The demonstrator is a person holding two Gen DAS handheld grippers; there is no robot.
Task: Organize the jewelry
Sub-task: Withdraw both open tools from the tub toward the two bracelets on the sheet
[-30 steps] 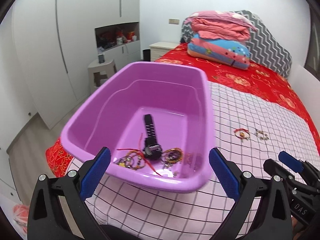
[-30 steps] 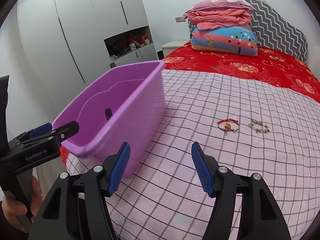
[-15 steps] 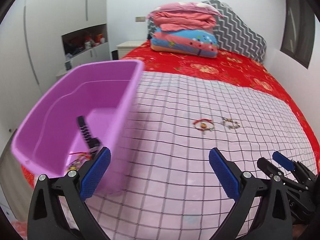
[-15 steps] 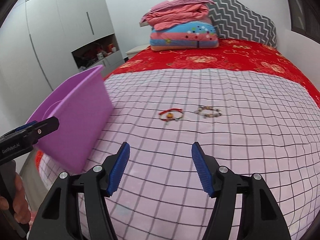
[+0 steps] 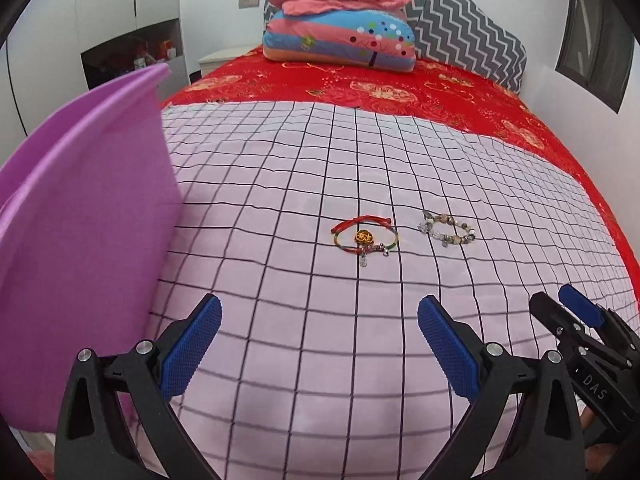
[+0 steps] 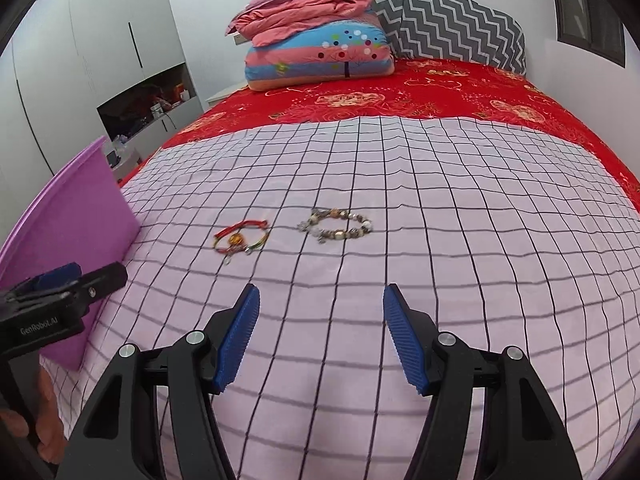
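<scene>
My left gripper (image 5: 318,344) and right gripper (image 6: 320,336) both gape wide, holding nothing, above the checked sheet (image 5: 280,280). Mid-bed lie a red cord bracelet (image 5: 364,236) and beaded bracelet (image 5: 446,227); the purple tub (image 5: 80,220) sits at the left edge.

Two bracelets (image 6: 242,236) (image 6: 336,225) lie mid-blanket (image 6: 440,240); right gripper (image 6: 320,334) gapes empty near its front edge; purple tub (image 6: 76,220) at left edge.
</scene>
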